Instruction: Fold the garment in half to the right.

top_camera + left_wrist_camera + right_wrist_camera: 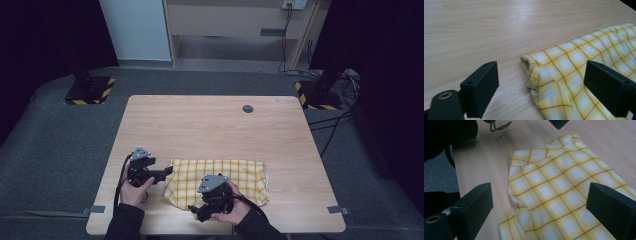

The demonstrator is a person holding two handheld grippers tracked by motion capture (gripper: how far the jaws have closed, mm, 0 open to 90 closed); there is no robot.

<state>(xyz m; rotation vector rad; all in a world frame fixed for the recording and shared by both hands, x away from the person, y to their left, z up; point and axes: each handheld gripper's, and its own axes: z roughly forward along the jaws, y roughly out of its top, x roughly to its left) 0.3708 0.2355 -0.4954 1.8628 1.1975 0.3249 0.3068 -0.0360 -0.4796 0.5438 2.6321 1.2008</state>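
Note:
A yellow checked cloth (220, 179) lies folded on the wooden table (210, 125) near its front edge. My left gripper (167, 172) sits at the cloth's left end, pointing right, jaws open. In the left gripper view its jaws stand wide with the cloth's folded corner (564, 75) lying between and ahead of them, untouched. My right gripper (197, 210) hovers at the cloth's front left edge. In the right gripper view its jaws are wide open over the cloth (559, 187), gripping nothing.
A small dark round disc (248, 108) sits in the tabletop near the far edge. Two stand bases with yellow-black tape (90, 90) (320, 95) rest on the grey floor behind the table. Cables trail at the right.

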